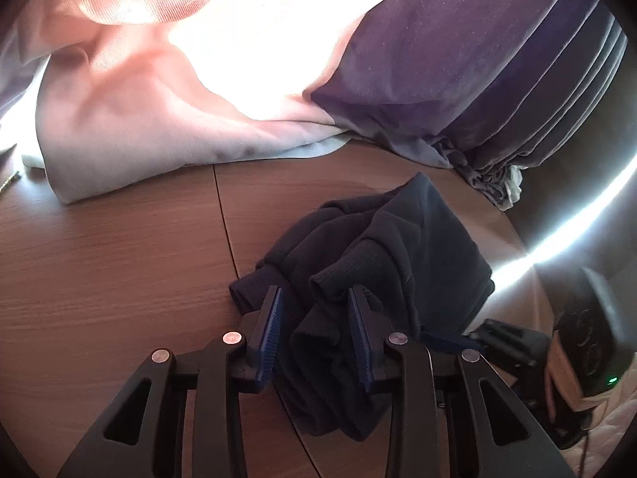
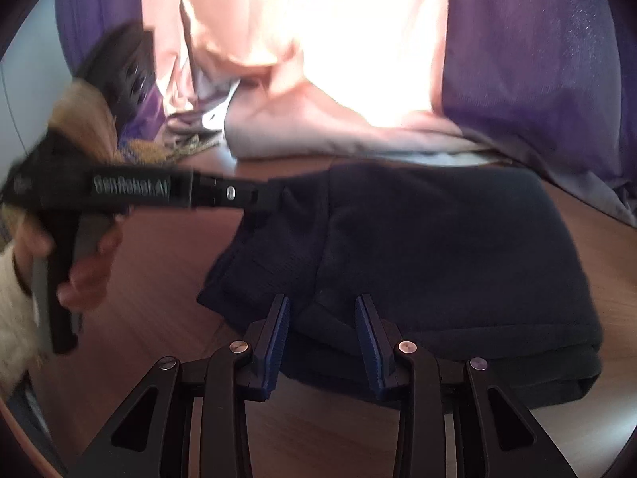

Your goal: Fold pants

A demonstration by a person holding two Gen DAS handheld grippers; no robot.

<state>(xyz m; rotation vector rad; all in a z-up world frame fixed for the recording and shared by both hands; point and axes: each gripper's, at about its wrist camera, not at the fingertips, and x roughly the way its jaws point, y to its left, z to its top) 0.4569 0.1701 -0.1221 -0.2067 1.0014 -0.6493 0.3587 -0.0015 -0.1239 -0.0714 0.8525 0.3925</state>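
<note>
Dark navy pants [image 1: 382, 247] lie in a folded bundle on a brown wooden table [image 1: 119, 279]. In the left wrist view my left gripper [image 1: 316, 302] is open, its blue pads on either side of bunched ribbed cuffs, touching the cloth. In the right wrist view the pants [image 2: 430, 251] form a flat folded stack. My right gripper [image 2: 322, 310] is open over the stack's near edge. The left gripper [image 2: 274, 195] reaches in from the left with its tip at the pants' far left corner.
Pink cloth [image 1: 167, 91] and a purple curtain [image 1: 477, 71] hang onto the table behind the pants. The table's right edge [image 1: 517, 239] is close to the bundle. A black device with a green light [image 1: 597, 342] sits at the right.
</note>
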